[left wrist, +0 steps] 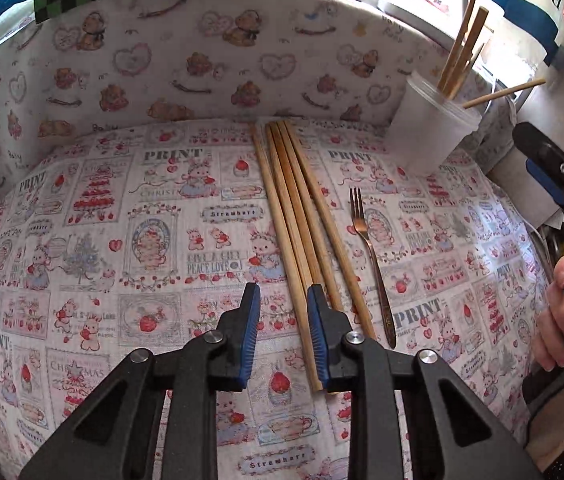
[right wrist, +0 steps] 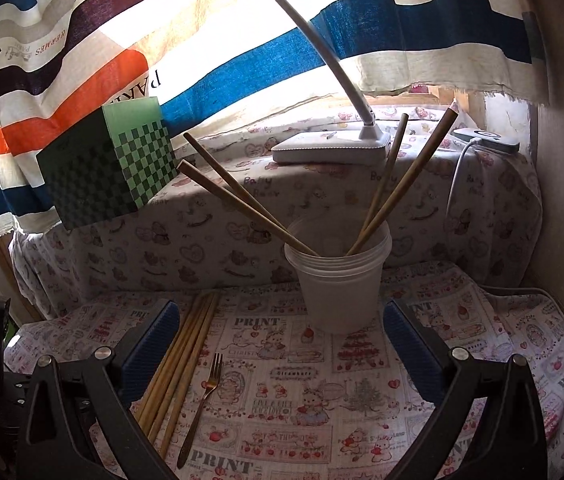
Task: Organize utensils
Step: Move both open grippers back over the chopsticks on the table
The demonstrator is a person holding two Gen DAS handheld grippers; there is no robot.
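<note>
A printed tablecloth (left wrist: 122, 240) lies under both claws. Ahead of the right claw (right wrist: 282, 344), whose fingers are spread wide and hold nothing, a translucent cup (right wrist: 338, 280) holds four chopsticks. The left claw (left wrist: 283, 320) is partly open and empty; loose chopsticks (left wrist: 302, 220) run beside its right finger. A fork (left wrist: 370, 248) lies just right of them.

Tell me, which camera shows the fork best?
The left wrist view: the fork lies whole on the tablecloth, tines clear, beside the chopsticks. The right wrist view shows the fork too, but smaller and dimmer.
</note>
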